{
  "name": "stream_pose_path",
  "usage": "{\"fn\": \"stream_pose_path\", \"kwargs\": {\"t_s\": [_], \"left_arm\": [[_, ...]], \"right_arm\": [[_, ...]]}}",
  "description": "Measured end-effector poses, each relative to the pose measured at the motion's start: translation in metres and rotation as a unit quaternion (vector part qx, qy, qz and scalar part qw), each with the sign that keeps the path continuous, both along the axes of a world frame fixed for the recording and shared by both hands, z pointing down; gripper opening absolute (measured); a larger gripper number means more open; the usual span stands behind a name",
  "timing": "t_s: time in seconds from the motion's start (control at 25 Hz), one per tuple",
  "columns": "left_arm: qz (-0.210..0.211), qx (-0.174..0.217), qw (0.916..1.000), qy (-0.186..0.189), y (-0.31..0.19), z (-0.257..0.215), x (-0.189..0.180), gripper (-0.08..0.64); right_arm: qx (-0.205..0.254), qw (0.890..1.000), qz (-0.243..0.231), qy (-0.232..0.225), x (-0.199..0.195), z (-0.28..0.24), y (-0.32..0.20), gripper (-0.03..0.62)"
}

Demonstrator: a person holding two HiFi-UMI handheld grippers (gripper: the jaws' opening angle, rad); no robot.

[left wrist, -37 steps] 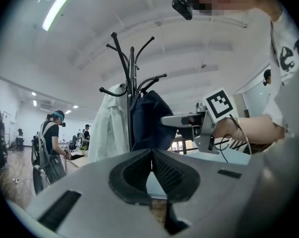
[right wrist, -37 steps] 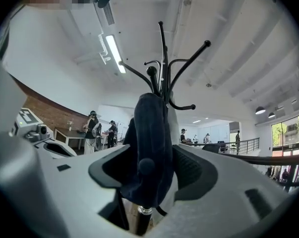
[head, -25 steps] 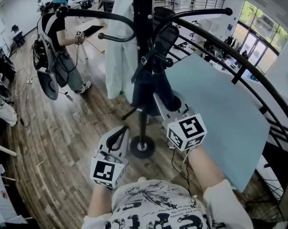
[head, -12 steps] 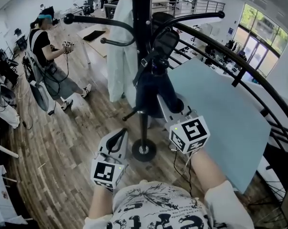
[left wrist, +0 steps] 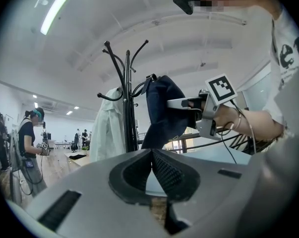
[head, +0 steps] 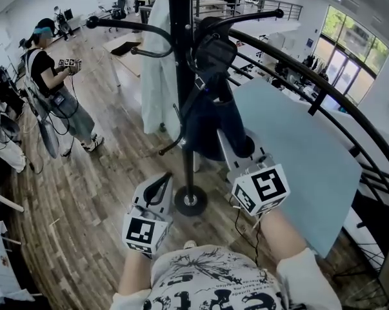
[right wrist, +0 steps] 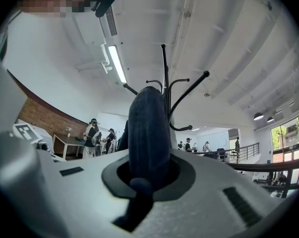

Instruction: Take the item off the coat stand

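The black coat stand [head: 179, 76] rises in front of me, its round base [head: 191, 201] on the wood floor. A dark navy fabric item [head: 207, 118] hangs from one of its upper hooks, with a black strap across it. My right gripper [head: 236, 144] is shut on the item's lower part; in the right gripper view the navy cloth [right wrist: 148, 133] fills the gap between the jaws [right wrist: 148, 175]. My left gripper [head: 157, 189] hangs low beside the stand's base, shut and empty, as the left gripper view [left wrist: 151, 170] also shows.
A white coat [head: 157, 63] hangs on the stand's far left side. A light blue panel [head: 297, 154] and a curved black railing [head: 323, 89] lie to the right. A person [head: 52, 76] holding grippers stands on the floor at the left.
My right gripper has come slightly down and toward me with the navy item's lower part. The person at the left has walked farther away. My left gripper has stayed put.
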State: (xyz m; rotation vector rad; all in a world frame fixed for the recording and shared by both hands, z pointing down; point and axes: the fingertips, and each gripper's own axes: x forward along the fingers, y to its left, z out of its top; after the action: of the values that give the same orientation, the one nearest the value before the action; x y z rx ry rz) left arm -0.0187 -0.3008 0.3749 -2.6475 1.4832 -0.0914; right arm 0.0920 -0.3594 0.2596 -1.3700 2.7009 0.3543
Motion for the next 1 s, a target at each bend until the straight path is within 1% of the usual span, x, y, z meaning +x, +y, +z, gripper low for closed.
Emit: {"fn": "stream_pose_path", "kwargs": {"t_s": [0.2, 0.4, 0.48, 0.64, 0.88, 1.0], "left_arm": [[-0.006, -0.005, 1.0000, 0.001, 0.020, 0.000, 0.013, 0.005], [-0.014, -0.005, 0.9999, 0.003, 0.041, -0.009, 0.024, 0.005], [-0.013, 0.000, 0.9999, 0.003, 0.047, -0.007, 0.024, 0.005], [-0.016, 0.004, 0.9998, 0.005, 0.055, -0.010, 0.022, 0.005], [-0.027, 0.002, 0.9996, 0.008, 0.062, -0.019, 0.029, 0.005], [-0.024, 0.008, 0.9996, 0.008, 0.061, -0.017, 0.030, 0.005]], "right_arm": [[-0.021, 1.000, 0.000, -0.004, 0.019, 0.022, 0.026, 0.013], [-0.049, 0.999, 0.006, -0.002, 0.041, 0.059, 0.050, 0.014], [-0.059, 0.998, 0.006, 0.003, 0.045, 0.074, 0.059, 0.014], [-0.077, 0.997, 0.004, 0.010, 0.052, 0.101, 0.073, 0.014], [-0.106, 0.994, 0.012, 0.012, 0.068, 0.141, 0.089, 0.014], [-0.112, 0.993, 0.020, 0.010, 0.074, 0.149, 0.092, 0.014]]}}
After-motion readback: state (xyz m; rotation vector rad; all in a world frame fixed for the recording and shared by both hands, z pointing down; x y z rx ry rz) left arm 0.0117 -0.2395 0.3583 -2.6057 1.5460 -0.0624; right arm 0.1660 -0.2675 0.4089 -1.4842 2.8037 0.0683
